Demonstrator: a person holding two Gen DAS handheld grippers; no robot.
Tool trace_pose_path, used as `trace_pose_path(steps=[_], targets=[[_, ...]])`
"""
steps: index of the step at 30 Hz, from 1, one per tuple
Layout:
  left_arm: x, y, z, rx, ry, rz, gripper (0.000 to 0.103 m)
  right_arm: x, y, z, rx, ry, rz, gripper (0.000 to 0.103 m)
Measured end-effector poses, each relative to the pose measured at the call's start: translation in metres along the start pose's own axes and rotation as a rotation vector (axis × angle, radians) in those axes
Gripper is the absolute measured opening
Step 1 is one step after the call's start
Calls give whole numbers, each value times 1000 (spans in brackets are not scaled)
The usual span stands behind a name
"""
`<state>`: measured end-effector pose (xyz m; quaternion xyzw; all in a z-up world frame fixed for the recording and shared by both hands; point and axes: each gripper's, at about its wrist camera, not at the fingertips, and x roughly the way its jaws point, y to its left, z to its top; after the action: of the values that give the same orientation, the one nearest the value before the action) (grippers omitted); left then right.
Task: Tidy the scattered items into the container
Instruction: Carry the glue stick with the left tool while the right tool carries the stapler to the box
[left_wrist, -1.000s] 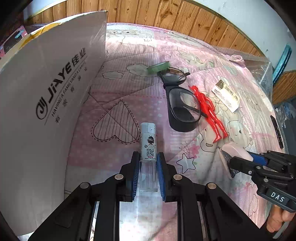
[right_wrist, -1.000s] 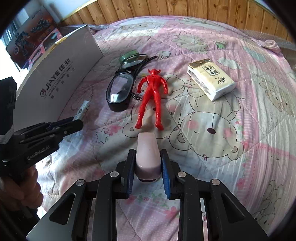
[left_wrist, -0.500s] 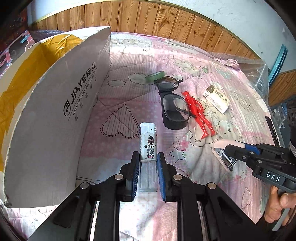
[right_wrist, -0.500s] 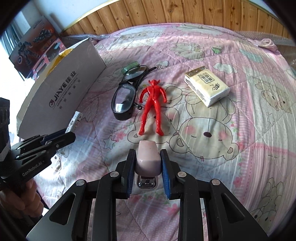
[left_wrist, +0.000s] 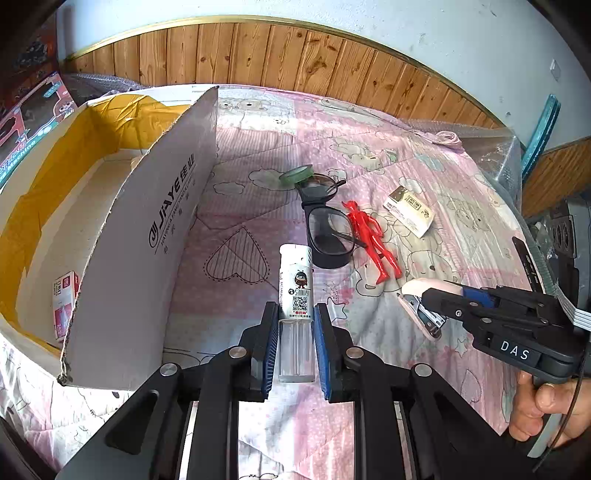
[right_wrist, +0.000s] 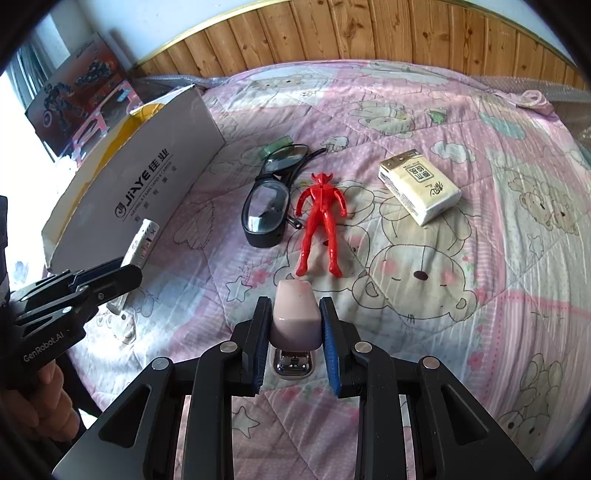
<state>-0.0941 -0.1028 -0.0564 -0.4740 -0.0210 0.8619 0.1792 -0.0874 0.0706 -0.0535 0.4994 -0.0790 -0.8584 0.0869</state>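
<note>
My left gripper (left_wrist: 295, 325) has its fingers clamped on the white lighter (left_wrist: 295, 291), held above the bed (right_wrist: 443, 295) beside the cardboard box (left_wrist: 147, 236). My right gripper (right_wrist: 295, 325) fingers pinch the pink stapler (right_wrist: 294, 314). Glasses (right_wrist: 267, 210), red figure (right_wrist: 321, 225), tissue pack (right_wrist: 419, 190) and green tape roll (left_wrist: 296, 172) lie on the quilt.

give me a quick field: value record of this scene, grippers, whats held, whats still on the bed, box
left gripper: shut on a white bottle
right gripper: shut on a pink stapler
cardboard box: open, on the left, holds a small red and white pack
still on bed: glasses, red toy figure, tissue pack, green tape roll
tape roll: touching the far lens of the glasses
</note>
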Motion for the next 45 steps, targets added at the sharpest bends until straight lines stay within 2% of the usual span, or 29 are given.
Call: trace_pose_path(steps=[15,25,45], targets=[[-22,10,3,-10,-16,4,20,-4,12,-1,-5,-10,-16,27],[-40,17,2,-17,-45,-17,20,-12,38,-2,-26,-26,-14,27],[-91,45,0,-57,-124,-50,20,-51,111,2,-59,-124,14,27]])
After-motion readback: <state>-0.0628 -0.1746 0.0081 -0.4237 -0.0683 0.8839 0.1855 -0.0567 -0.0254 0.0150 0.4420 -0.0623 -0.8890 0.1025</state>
